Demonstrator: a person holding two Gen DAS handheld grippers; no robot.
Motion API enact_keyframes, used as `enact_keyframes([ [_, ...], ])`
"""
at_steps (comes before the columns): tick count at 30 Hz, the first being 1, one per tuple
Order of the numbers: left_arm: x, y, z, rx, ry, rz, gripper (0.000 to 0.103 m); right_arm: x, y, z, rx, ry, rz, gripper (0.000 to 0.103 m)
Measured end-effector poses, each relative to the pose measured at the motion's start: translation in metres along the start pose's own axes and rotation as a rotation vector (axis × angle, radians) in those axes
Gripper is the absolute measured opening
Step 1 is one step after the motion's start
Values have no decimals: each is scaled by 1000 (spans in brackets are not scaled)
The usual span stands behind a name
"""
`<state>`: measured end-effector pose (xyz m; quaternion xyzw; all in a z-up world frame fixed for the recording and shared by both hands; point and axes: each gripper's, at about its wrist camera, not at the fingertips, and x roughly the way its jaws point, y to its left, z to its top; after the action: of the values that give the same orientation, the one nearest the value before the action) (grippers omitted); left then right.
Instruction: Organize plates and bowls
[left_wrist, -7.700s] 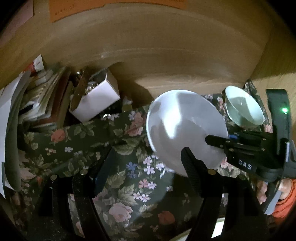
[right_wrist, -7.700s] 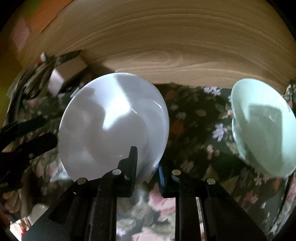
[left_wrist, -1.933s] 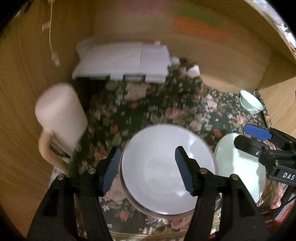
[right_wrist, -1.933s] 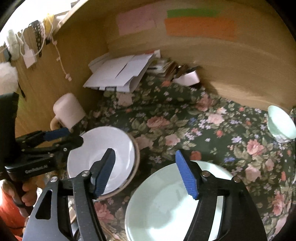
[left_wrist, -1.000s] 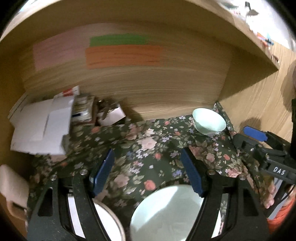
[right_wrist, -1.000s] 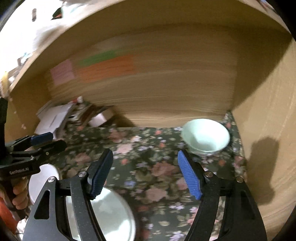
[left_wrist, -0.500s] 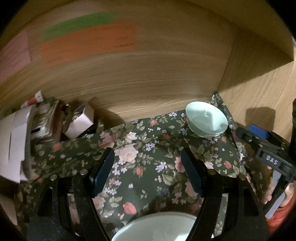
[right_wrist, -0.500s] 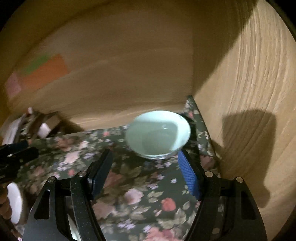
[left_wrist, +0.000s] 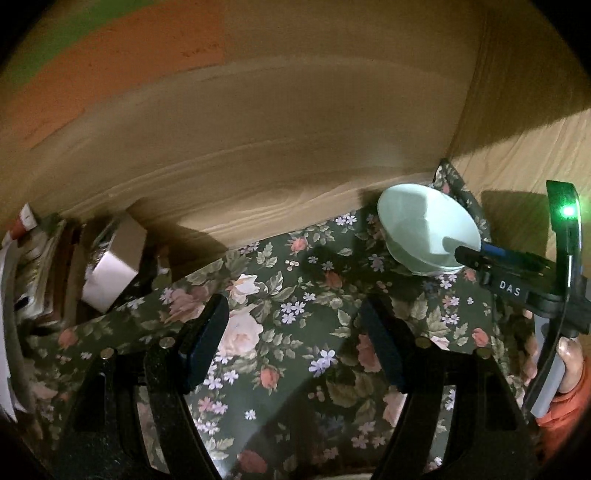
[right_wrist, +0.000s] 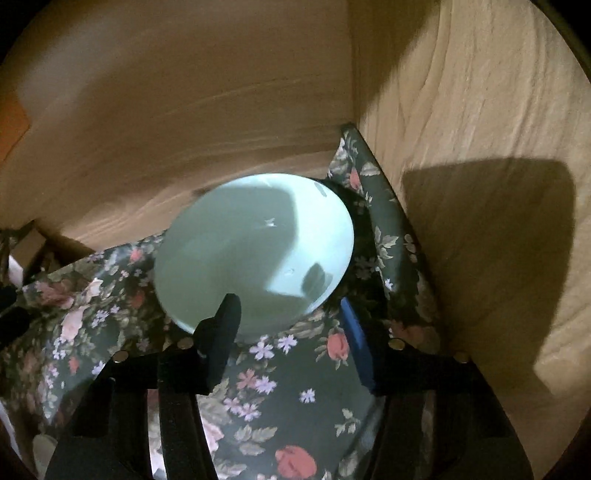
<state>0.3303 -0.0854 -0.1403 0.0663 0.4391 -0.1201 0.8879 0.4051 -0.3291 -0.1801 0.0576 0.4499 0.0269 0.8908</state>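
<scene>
Bowl (right_wrist: 255, 254), pale green, is sitting in the tabletop's (right_wrist: 295, 406) one o'clock corner while the right gripper (right_wrist: 291, 317) is closing astride its near rim to lift it, and the left gripper (left_wrist: 291, 332) is hovering half-open and empty.

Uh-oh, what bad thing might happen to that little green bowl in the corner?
The right tongs are closing on the bowl with one finger inside the rim and one outside; that thin hold might slip. The bowl sits close to the wooden walls, so lifting could bump it. The floral cloth might drag along.
</scene>
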Motion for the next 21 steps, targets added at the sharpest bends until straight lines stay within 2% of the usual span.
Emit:
enact_keyframes([
  [5, 14, -1, 2, 20, 15, -2, 74, 11, -8, 3, 36, 35, 34, 52],
  [8, 18, 0, 2, 20, 14, -4, 74, 18, -10, 4, 53, 66, 63, 45],
  [14, 23, 0, 1, 9, 22, -17, 74, 19, 2, 4, -27, 71, 44, 37],
  [18, 24, -3, 2, 25, 24, -34, 74, 11, 14, -6, -87, 81, 72, 28],
  [21, 26, -5, 2, 24, 38, -46, 74, 7, 25, -16, -108, 100, 126, 25],
])
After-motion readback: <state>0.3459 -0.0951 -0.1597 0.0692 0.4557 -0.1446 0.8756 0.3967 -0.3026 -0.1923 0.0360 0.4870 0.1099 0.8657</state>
